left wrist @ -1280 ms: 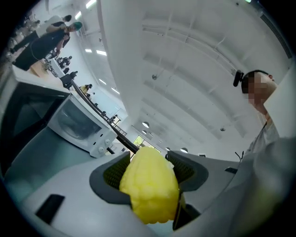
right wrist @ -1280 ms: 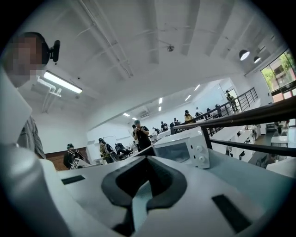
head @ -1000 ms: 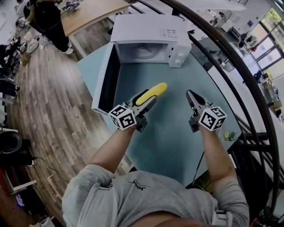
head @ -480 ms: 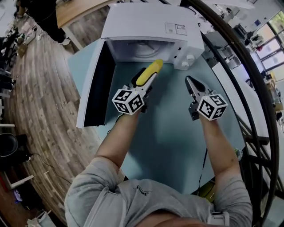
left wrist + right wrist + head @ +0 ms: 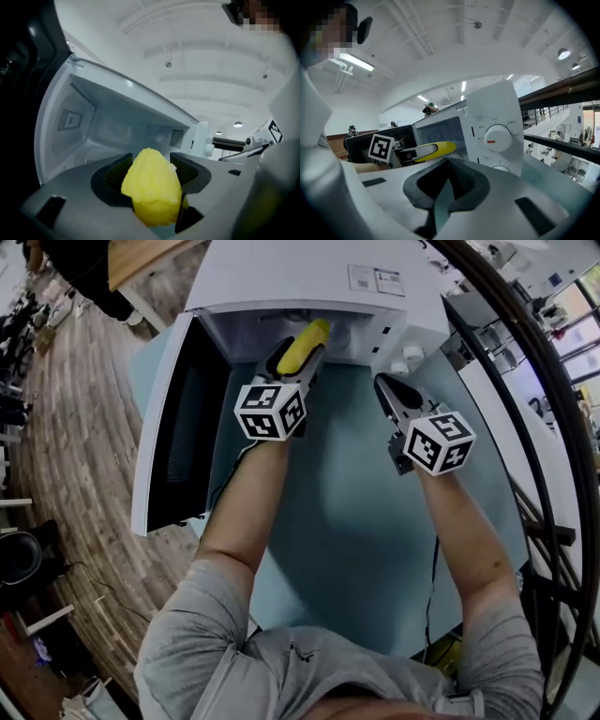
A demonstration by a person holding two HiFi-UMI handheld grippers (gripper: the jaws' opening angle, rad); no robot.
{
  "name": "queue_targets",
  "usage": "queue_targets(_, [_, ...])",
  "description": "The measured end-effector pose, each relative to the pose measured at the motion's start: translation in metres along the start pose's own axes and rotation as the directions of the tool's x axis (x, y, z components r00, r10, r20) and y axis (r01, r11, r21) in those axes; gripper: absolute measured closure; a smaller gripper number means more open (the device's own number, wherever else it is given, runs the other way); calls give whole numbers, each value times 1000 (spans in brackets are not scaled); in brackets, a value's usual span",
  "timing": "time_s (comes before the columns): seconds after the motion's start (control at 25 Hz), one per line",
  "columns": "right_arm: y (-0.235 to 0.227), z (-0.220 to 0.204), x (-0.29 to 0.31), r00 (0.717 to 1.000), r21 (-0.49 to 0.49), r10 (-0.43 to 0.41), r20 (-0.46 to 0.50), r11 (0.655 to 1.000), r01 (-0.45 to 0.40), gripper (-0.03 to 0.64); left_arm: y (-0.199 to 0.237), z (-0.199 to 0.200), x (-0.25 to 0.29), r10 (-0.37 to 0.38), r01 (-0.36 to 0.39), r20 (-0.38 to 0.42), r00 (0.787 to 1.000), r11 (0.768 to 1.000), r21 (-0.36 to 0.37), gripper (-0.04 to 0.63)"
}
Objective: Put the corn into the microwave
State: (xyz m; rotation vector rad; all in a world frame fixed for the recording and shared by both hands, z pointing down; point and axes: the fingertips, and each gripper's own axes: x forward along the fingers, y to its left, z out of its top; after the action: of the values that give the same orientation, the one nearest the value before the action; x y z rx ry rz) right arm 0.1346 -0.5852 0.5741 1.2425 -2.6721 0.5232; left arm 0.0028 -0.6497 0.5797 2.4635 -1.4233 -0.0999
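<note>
**A:** There it goes! A second ago the corn (image 5: pixel 307 339) was out over the teal table (image 5: pixel 352 521), well short of the microwave (image 5: pixel 300 277). Now its tip is right at the microwave's open mouth.

**B:** Is it inside yet?

**A:** Just crossing the threshold, I'd say. The cavity (image 5: pixel 117 122) fills the view straight ahead of the cob. The door (image 5: pixel 173 442) is swung wide at the microwave's left, so nothing blocks the way.

**B:** And the grip?

**A:** Same as before. The left gripper (image 5: pixel 298 354) has its jaws spread fairly wide and clamped on the cob's sides. The left gripper view shows the yellow end bulging out between the dark pads (image 5: pixel 117 176), pointing level into the microwave.

**B:** What's the other one doing?

**A:** The right gripper (image 5: pixel 386 390) has come forward too and now sits in front of the microwave's control panel, by the dial (image 5: pixel 497 138). Its jaws are pinched together with nothing between them and touch nothing.

**B:** So what's left?

**A:** To my eye, push the corn a little deeper, lower it onto the microwave floor and let go. The placing is nearly there, but the corn isn't released yet.
</note>
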Motion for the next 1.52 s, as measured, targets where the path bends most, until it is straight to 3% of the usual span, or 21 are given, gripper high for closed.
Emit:
queue_targets(0.2, [-2,-11,11,1000,18,13,-19,1000,-12,600,22,5,29,70,-66,-41,997,994,88,336])
queue_targets(0.4, [-2,-28,12,999,31,21,-48,999,-20,599,34,7,56,103,-85,-101,990,982,168,336])
queue_targets(0.72, [-7,-33,11,998,30,20,-62,999,-19,598,67,3,78,167,-140,-156,973,975,172,336])
queue_targets(0.92, [-15,-26,17,999,37,-1,-50,999,2,598,73,1,83,192,-153,-175,966,965,214,334])
queue_targets(1.12, [-16,-23,23,999,36,0,-49,999,2,598,73,-5,89,214,-143,-215,953,942,303,334])
queue_targets(1.4, [-19,-27,22,999,49,-11,-52,999,13,598,77,-6,92,231,-156,-230,945,941,300,333])
queue_targets(1.52, [-22,-28,19,998,48,-20,-54,999,23,598,78,-11,93,248,-152,-257,934,928,341,334])
